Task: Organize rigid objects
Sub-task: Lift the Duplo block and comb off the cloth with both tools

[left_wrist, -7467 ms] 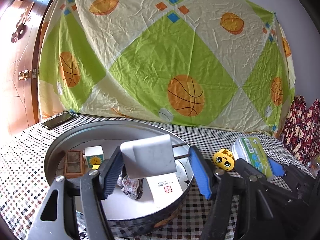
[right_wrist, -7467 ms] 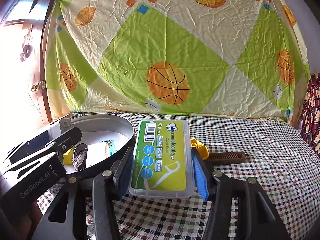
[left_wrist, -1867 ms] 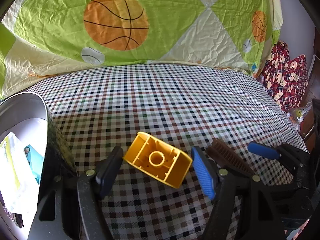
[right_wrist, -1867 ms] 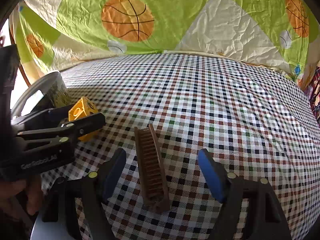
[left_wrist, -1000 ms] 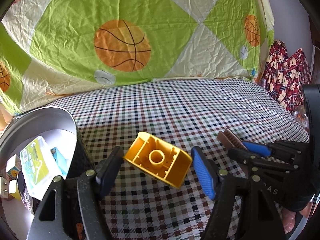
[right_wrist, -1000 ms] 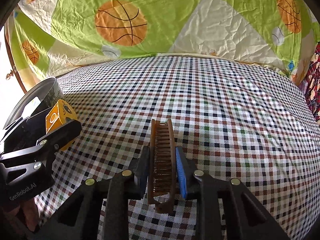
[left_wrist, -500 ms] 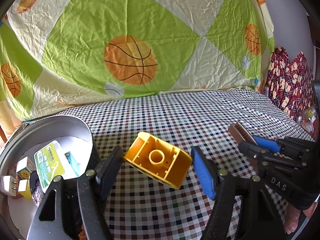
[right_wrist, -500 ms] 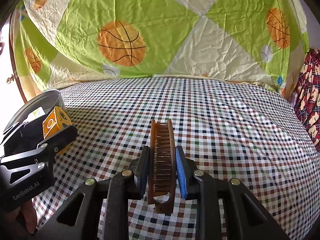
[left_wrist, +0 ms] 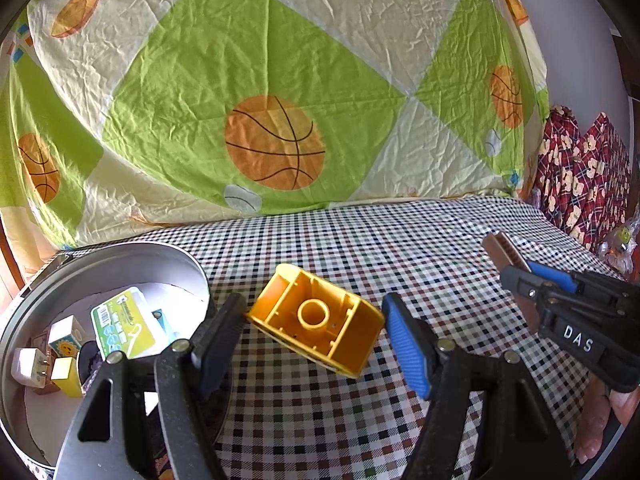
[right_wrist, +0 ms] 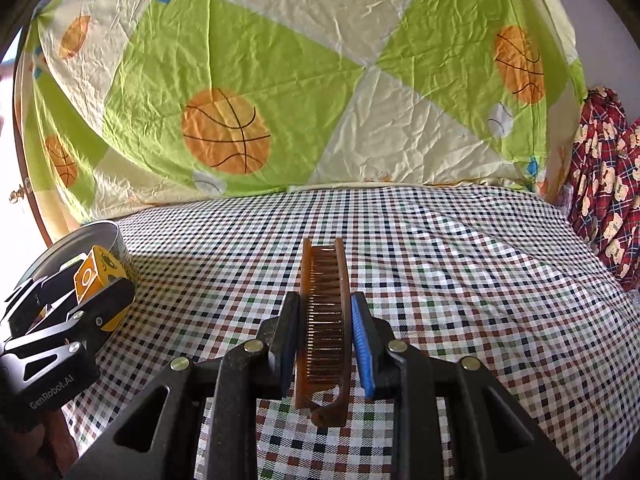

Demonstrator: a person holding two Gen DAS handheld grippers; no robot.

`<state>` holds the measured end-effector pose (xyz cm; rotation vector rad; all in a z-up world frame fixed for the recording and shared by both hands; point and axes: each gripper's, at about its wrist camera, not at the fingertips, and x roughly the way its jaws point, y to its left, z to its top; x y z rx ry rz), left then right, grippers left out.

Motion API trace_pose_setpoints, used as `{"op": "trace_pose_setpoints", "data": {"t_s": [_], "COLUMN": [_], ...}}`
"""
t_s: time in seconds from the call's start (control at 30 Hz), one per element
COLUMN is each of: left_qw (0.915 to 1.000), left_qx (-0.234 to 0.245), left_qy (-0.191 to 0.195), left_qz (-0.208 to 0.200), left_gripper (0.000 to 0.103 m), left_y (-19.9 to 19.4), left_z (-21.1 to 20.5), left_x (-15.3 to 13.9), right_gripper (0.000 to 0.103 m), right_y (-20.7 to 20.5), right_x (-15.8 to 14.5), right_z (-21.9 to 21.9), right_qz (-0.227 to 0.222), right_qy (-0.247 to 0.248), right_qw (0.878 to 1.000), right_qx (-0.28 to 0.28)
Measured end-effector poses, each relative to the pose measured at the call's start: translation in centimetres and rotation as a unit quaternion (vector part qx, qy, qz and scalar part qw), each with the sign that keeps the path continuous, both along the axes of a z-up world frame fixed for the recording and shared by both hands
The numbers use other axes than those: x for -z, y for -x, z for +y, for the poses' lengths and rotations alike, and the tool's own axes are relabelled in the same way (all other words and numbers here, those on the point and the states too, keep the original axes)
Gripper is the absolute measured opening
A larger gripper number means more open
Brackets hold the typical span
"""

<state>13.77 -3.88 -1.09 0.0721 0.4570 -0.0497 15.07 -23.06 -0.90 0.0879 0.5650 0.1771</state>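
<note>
Left gripper (left_wrist: 314,330) tilted down, jaws clamped on hollow yellow plastic block (left_wrist: 316,322) beside round metal tin (left_wrist: 120,252); right gripper (right_wrist: 325,332) angled down, jaws clamped on brown toothed comb (right_wrist: 324,320) above checkered tabletop (right_wrist: 460,260).

A home: checkered tablecloth (right_wrist: 460,264), basketball-print sheet (left_wrist: 280,92), wooden door (right_wrist: 22,196).

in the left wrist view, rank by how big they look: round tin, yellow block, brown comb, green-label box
1. round tin, largest by far
2. yellow block, though it is held close to the camera, which inflates it
3. green-label box inside the tin
4. brown comb, smallest, but only its tip shows past the right gripper
</note>
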Motion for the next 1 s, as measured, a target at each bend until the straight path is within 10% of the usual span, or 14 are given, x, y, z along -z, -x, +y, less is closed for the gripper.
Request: {"op": "trace_pose_setpoints", "data": {"t_s": [1.0], "left_qw": [0.9986], "left_qx": [-0.026], "left_qy": [-0.002], "left_qz": [-0.046], "left_gripper": [0.071], "left_y": [2.8], "left_z": [0.8], "left_x": [-0.7], "right_gripper": [0.028], "right_y": [2.6], "right_x": [-1.3], "right_z": [0.0], "right_qz": [-0.073], "right_qy": [0.004], "right_qw": [0.997], "right_qx": [0.028]}}
